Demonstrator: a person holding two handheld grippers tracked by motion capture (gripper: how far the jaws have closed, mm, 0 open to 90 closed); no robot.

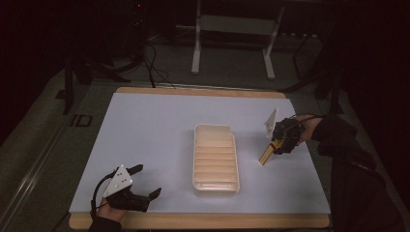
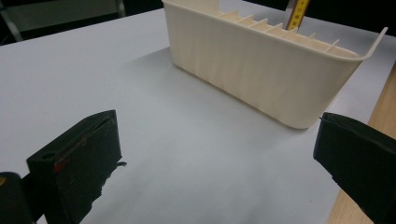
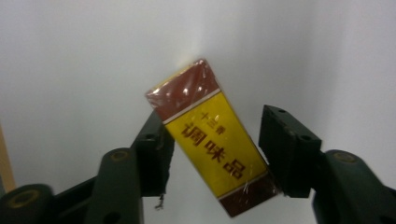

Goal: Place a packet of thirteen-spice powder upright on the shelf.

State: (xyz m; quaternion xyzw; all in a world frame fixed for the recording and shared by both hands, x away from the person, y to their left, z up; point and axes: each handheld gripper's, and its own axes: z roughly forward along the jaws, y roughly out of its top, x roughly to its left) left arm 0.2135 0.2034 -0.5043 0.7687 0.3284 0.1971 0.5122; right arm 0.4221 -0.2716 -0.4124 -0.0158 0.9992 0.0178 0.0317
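Broadly, a white table top (image 1: pixel 145 135) lies under both tools, with a cream ribbed tray (image 1: pixel 215 159) standing on it between them; the left gripper (image 1: pixel 140 183), at the near left corner, has its jaws spread wide with nothing between them, the tray ahead of them; the right gripper (image 3: pixel 212 154) pinches a small packet (image 3: pixel 212 144) just right of the tray, tilted, its far end near the table; the packet is glossy, yellow in the middle with dark printed characters, brown-red at both ends.
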